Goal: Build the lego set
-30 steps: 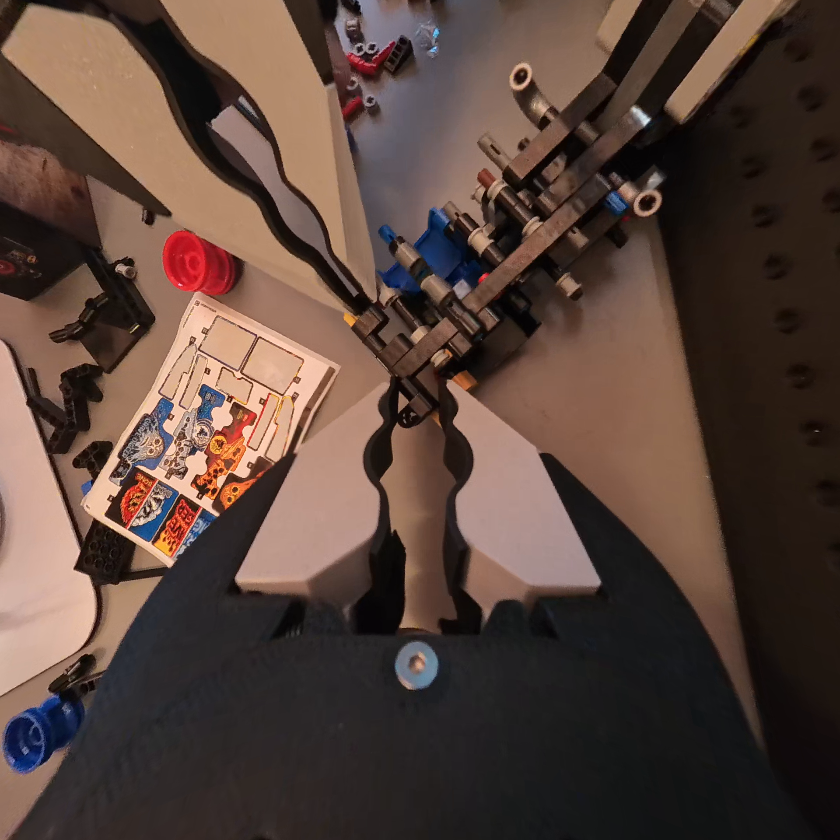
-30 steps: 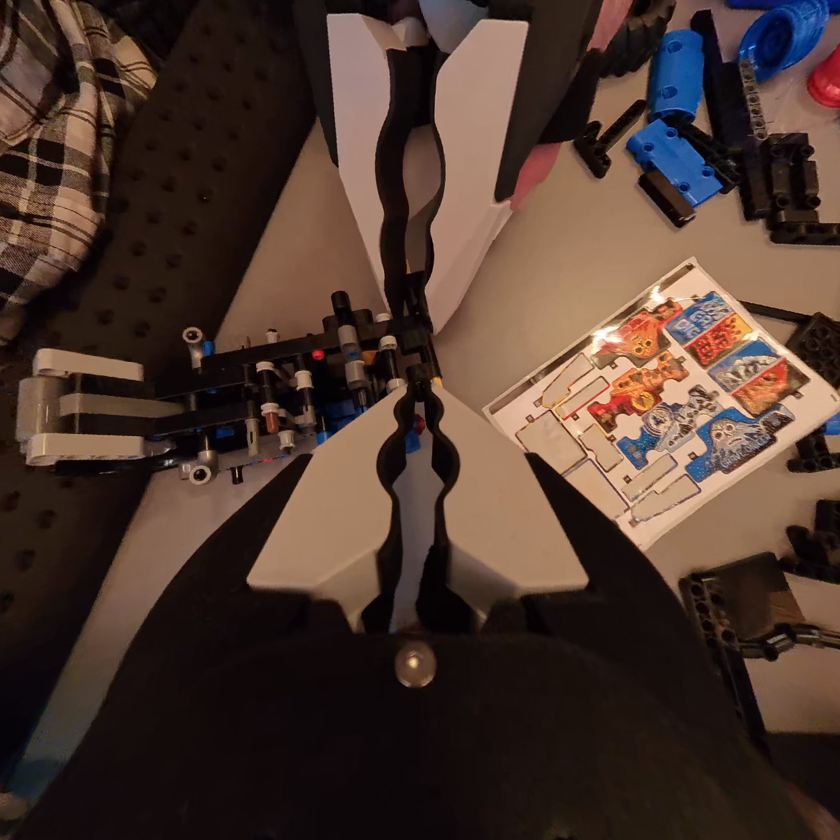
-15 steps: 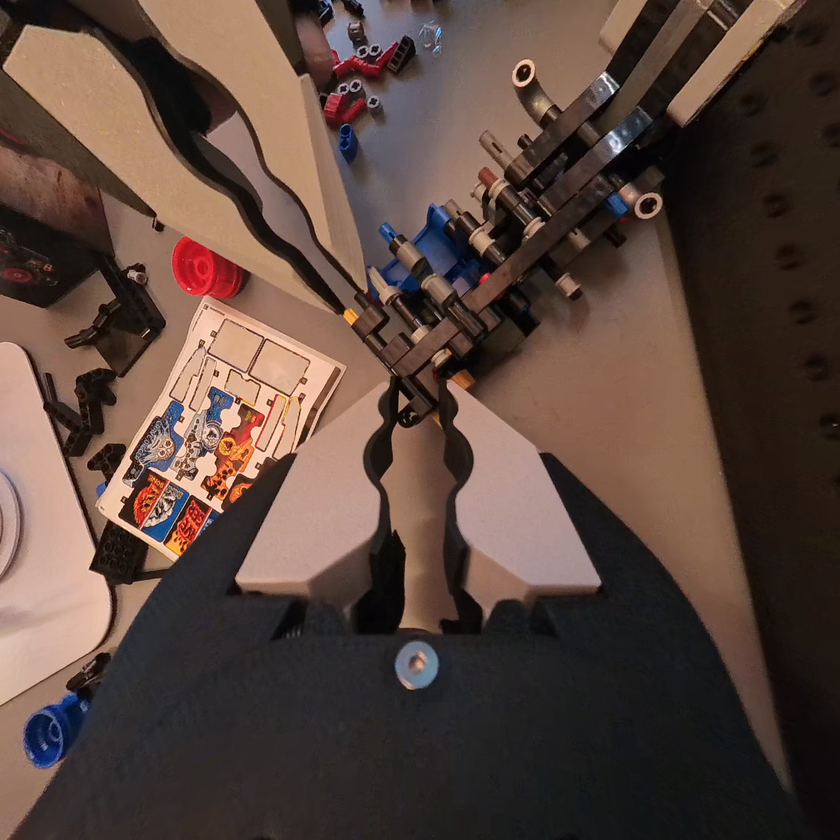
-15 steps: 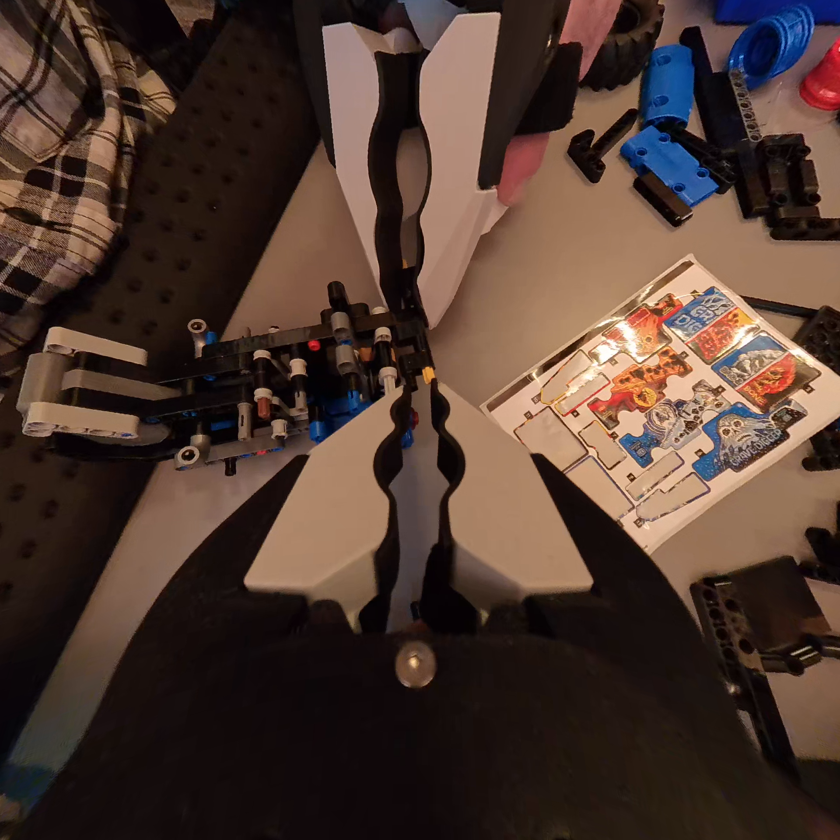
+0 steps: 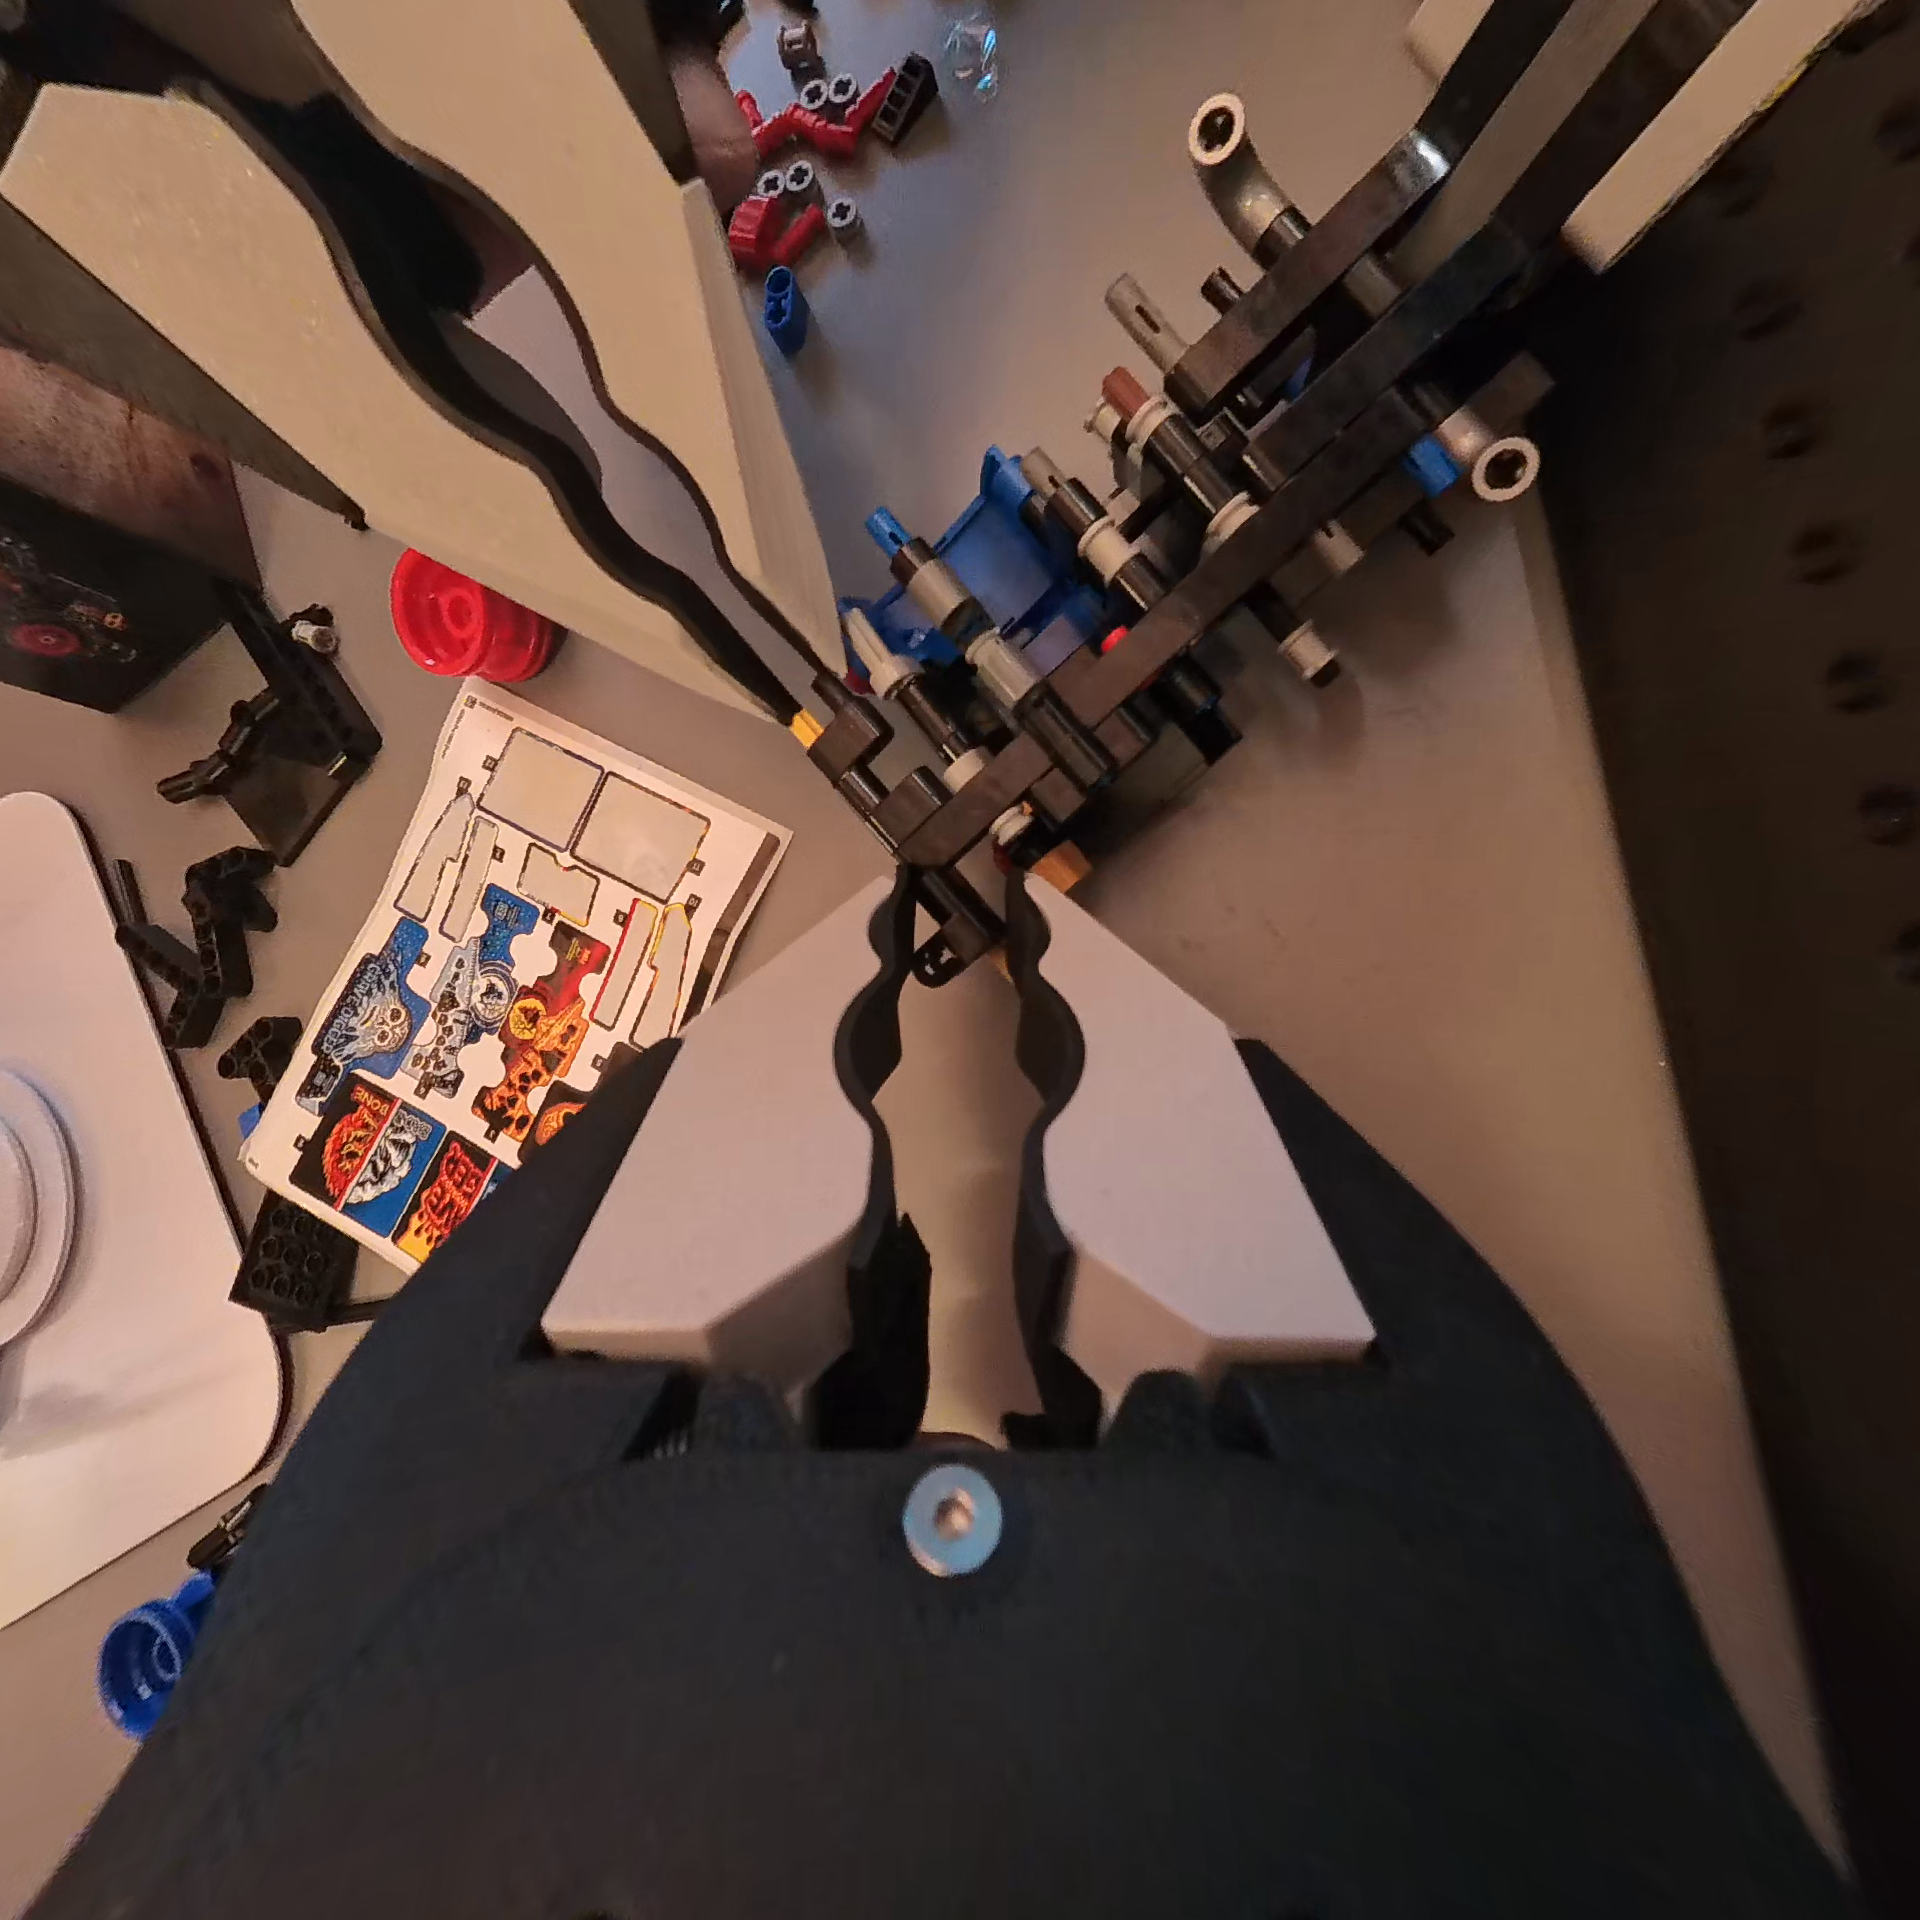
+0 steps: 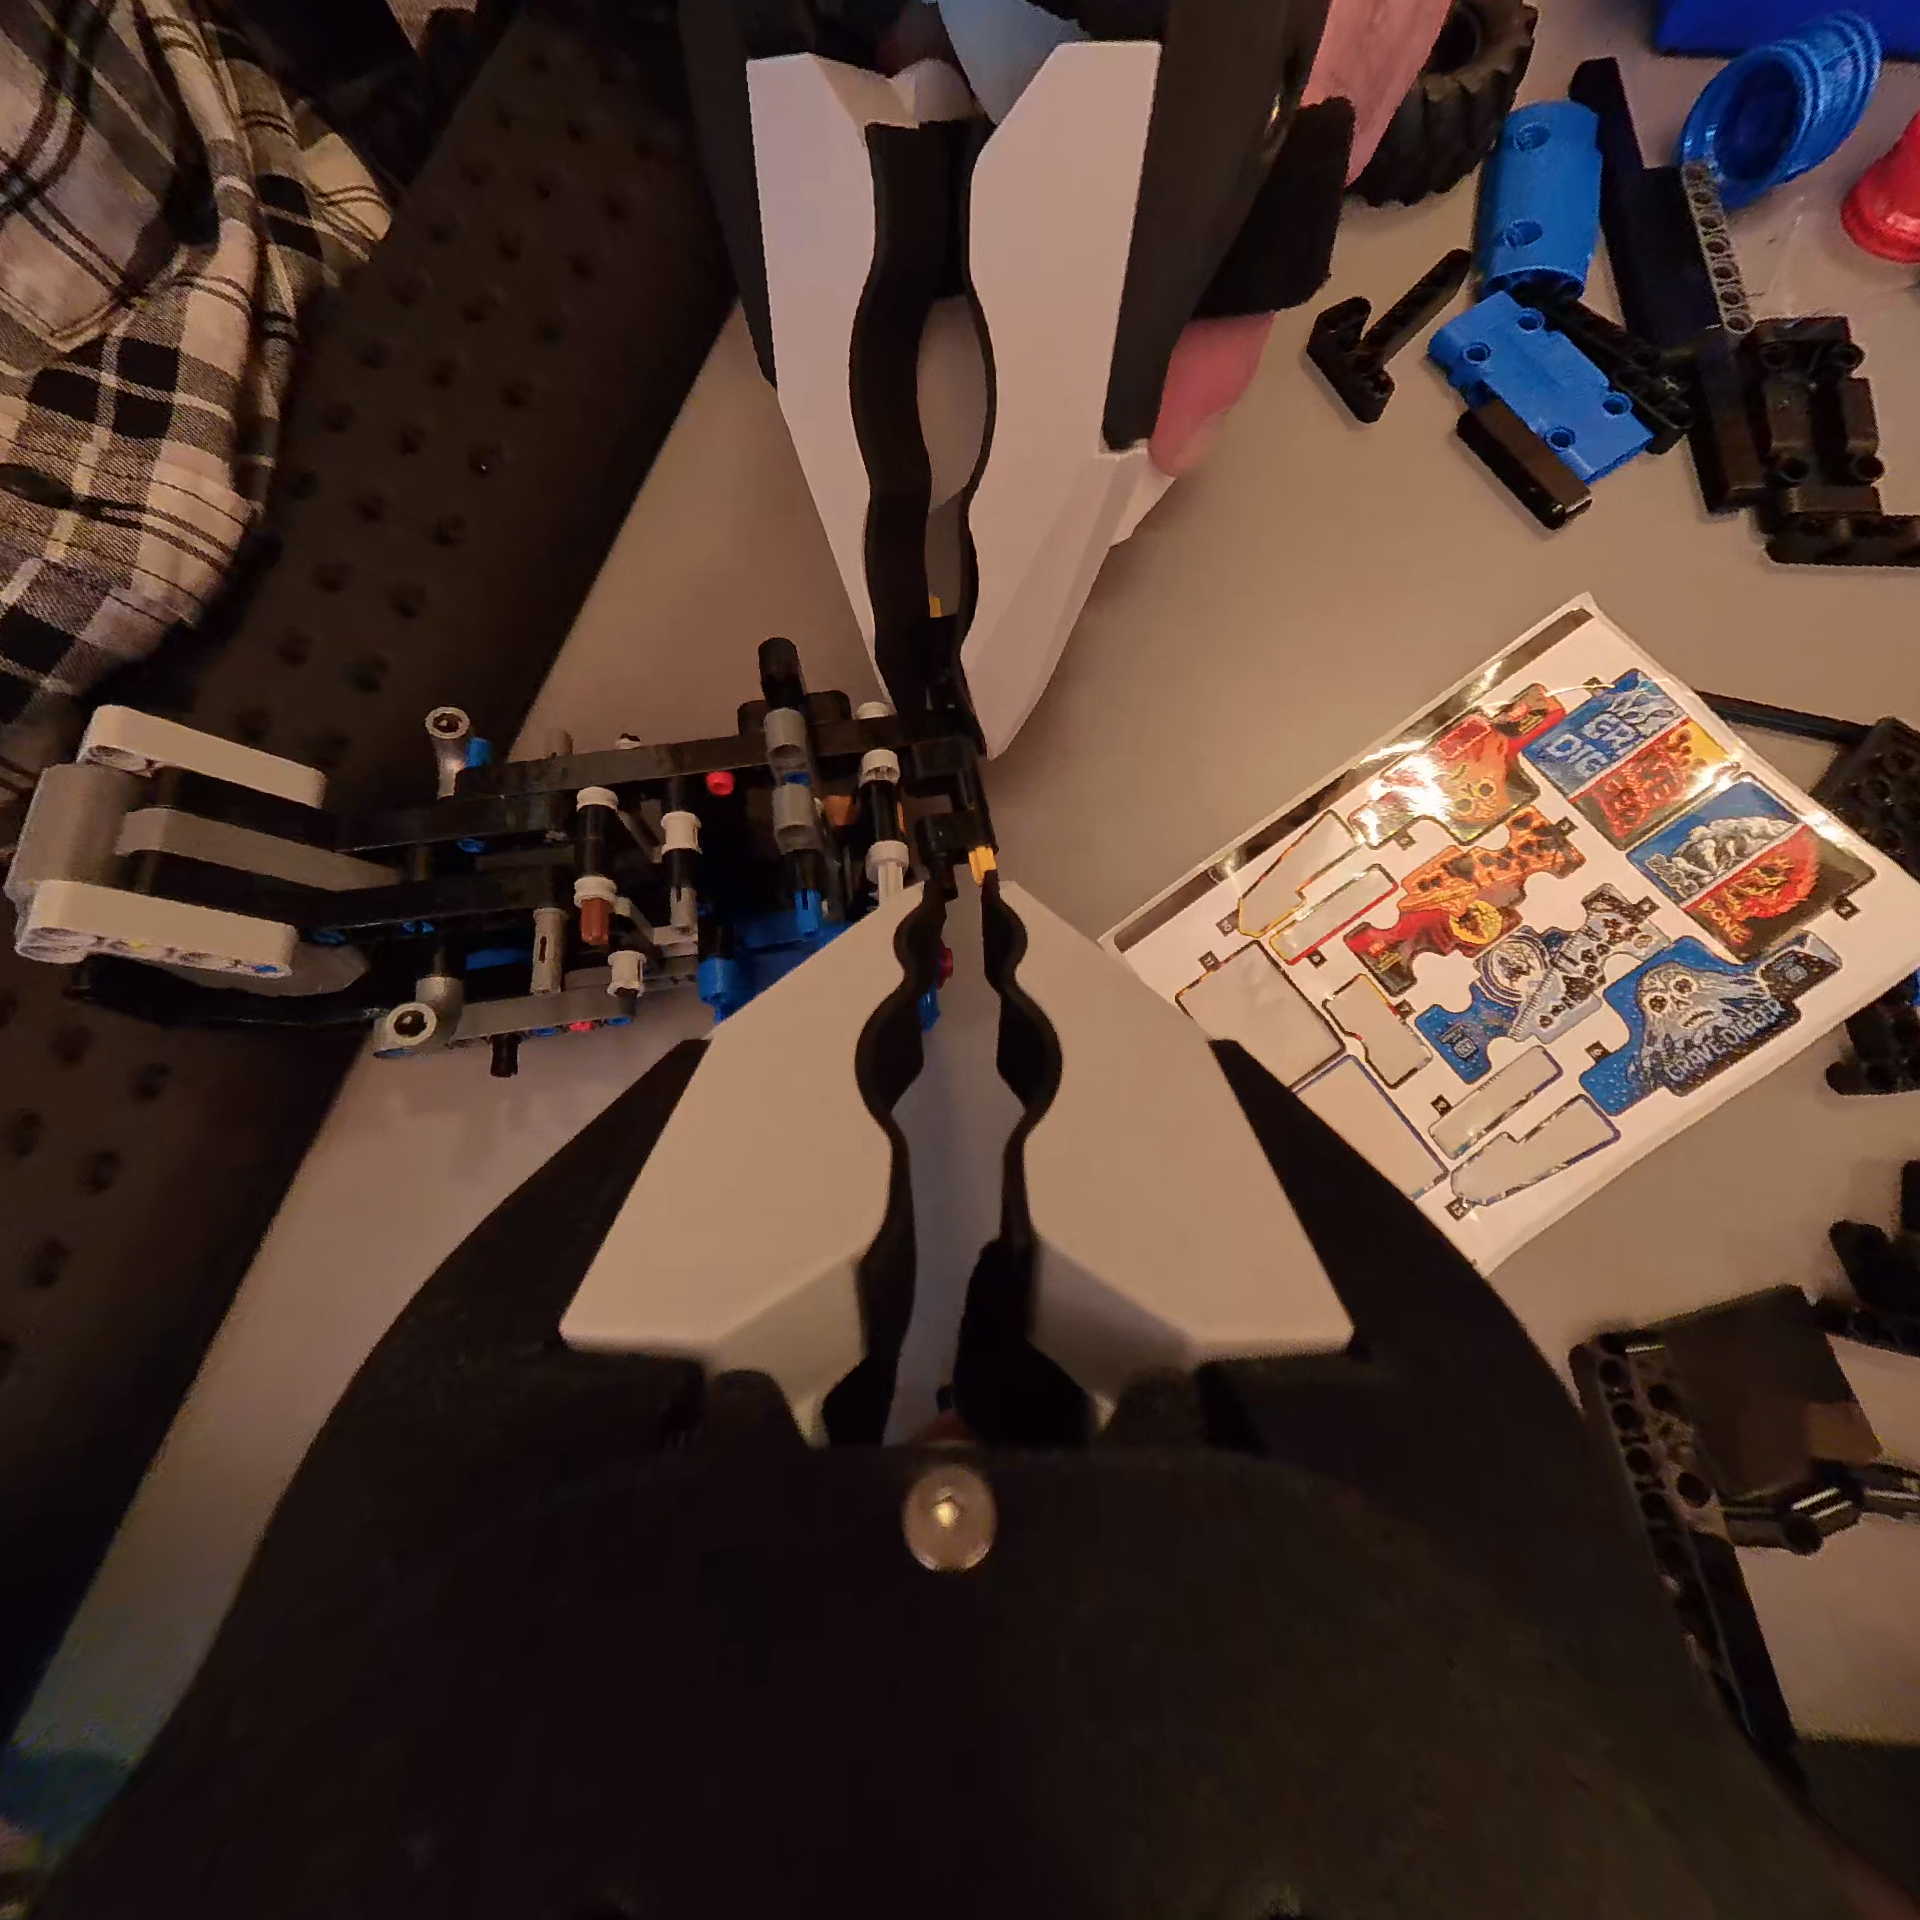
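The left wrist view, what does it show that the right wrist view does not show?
Only the left wrist view shows the small red connectors, a white board and a black box. Only the right wrist view shows plaid cloth, a black tyre and blue panels. Both show the lego chassis, the sticker sheet, and the left claw and right claw meeting at the chassis end.

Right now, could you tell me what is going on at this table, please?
A person is building a lego chassis with two handheld grippers. The left gripper is shut on a black piece at the chassis end, and the right gripper meets that end from the opposite side, tips nearly closed at a yellow pin. A sticker sheet and loose parts lie alongside.
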